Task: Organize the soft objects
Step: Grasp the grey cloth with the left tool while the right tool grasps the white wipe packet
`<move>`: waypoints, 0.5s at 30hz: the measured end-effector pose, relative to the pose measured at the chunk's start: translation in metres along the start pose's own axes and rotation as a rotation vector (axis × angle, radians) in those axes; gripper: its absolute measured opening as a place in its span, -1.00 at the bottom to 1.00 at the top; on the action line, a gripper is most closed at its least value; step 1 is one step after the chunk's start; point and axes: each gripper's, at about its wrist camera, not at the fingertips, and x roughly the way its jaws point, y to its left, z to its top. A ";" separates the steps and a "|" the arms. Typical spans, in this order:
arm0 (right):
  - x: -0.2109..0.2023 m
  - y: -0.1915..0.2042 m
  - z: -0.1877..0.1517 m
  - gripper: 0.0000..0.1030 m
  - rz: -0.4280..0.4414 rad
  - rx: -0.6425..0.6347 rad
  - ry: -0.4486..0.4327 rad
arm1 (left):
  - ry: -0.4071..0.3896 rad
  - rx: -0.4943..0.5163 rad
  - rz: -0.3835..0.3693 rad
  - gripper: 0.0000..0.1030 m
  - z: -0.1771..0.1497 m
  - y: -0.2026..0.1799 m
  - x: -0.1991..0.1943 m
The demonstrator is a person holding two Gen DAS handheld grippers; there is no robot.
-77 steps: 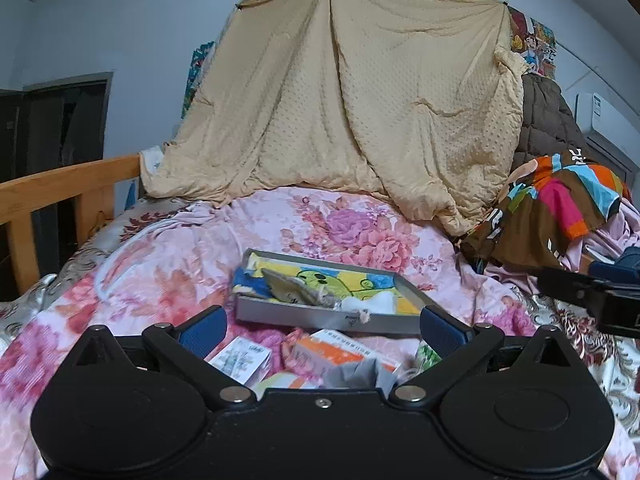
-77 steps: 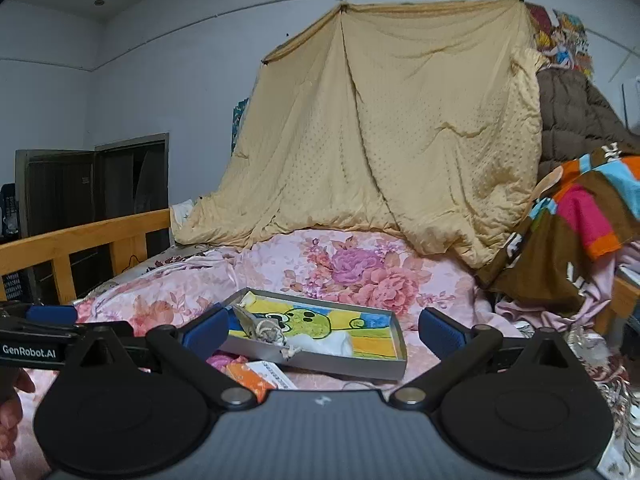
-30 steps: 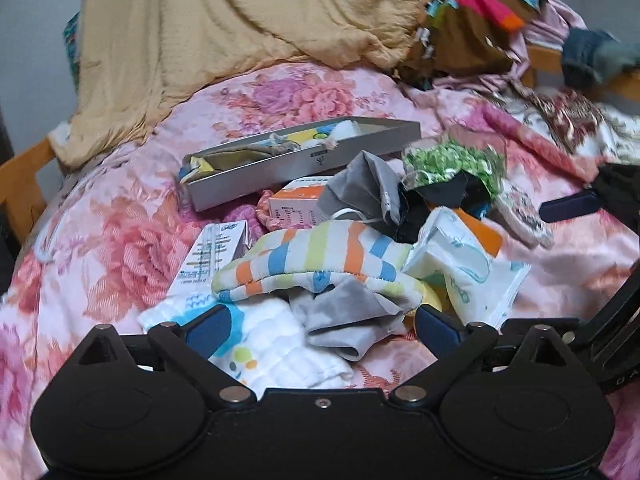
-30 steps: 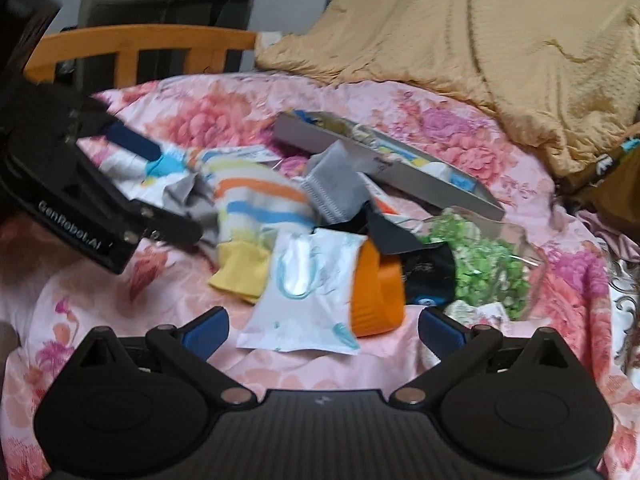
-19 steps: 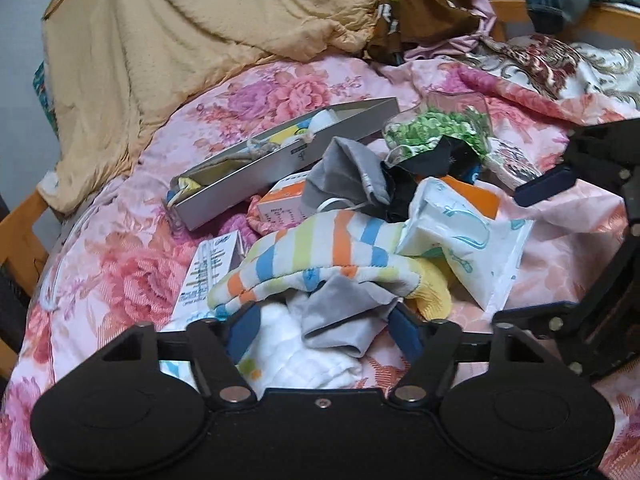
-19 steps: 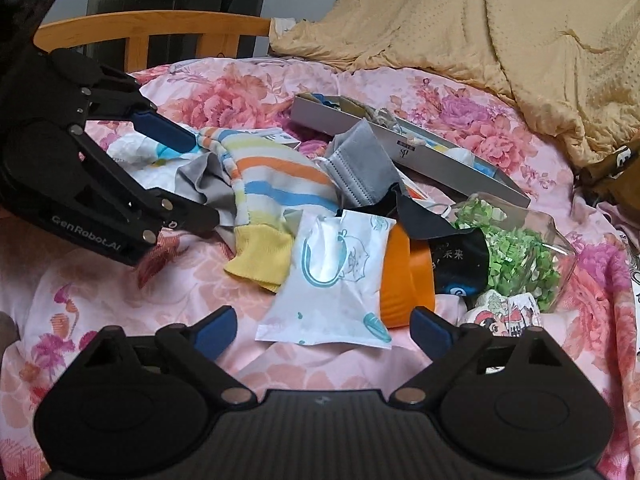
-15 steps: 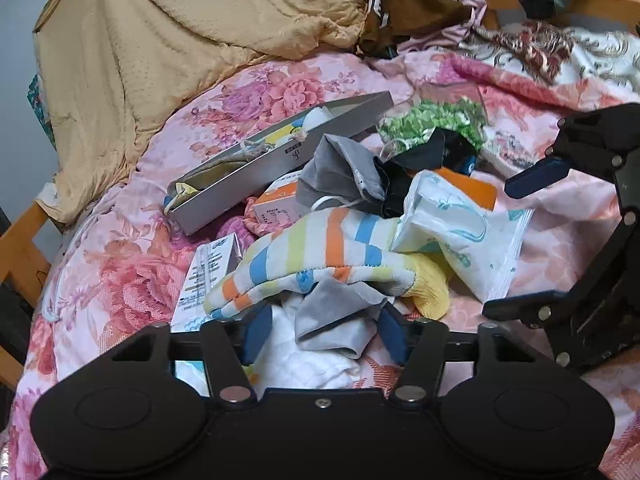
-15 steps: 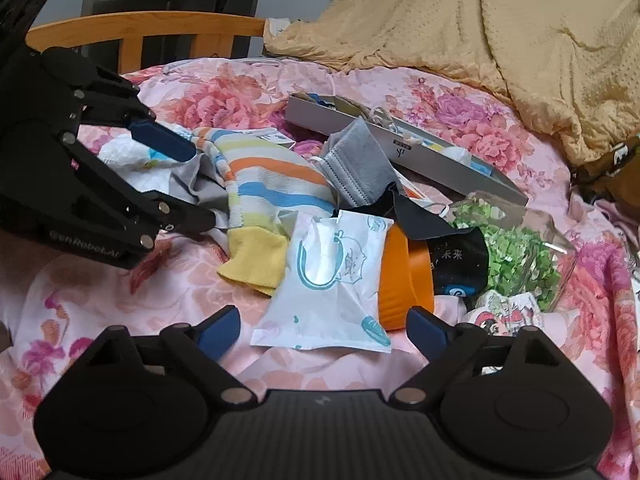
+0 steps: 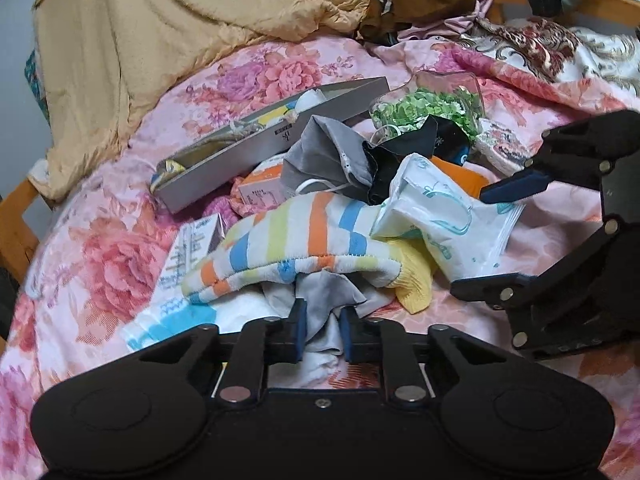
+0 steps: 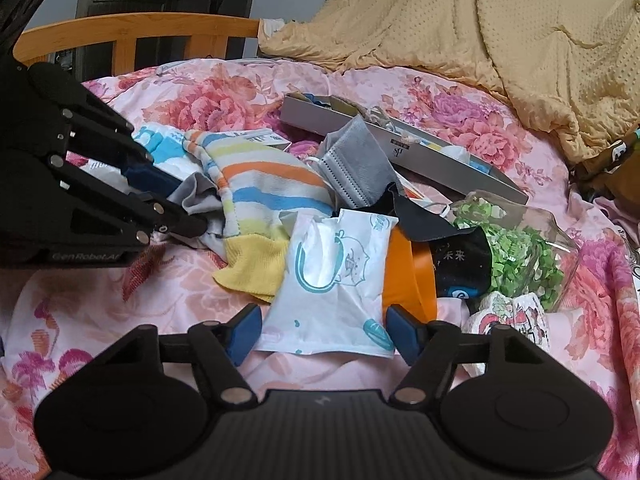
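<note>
A heap of soft things lies on the pink flowered bedspread. My left gripper has its jaws closing, and the pads pinch a fold of grey cloth that sticks out from under a striped sock. From the right wrist view, that left gripper reaches in from the left at the same grey cloth. My right gripper is also closing. A white tissue pack lies between its blue pads, which stand at the pack's edges without squeezing it.
A grey face mask, a black mask, an orange thing and a clear pack of green bits crowd the heap. Behind lies a flat grey box. A tan blanket and a wooden bed rail bound the far side.
Both grippers came down from facing the hung blanket to the heap. The left jaws went from wide to pinching the grey cloth. The right jaws narrowed around the tissue pack.
</note>
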 end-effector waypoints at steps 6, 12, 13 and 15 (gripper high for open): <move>-0.002 -0.006 0.003 0.27 -0.020 0.021 0.004 | 0.043 -0.266 -0.160 -0.76 0.005 0.018 -0.001; -0.001 -0.018 0.004 0.22 -0.047 0.079 0.020 | 0.067 -0.468 -0.235 -0.77 0.001 0.037 0.005; 0.000 -0.019 0.004 0.22 -0.040 0.089 0.024 | 0.067 -0.479 -0.232 -0.75 0.000 0.039 0.006; 0.000 -0.021 0.003 0.22 -0.032 0.096 0.023 | 0.073 -0.485 -0.217 -0.72 -0.002 0.041 0.009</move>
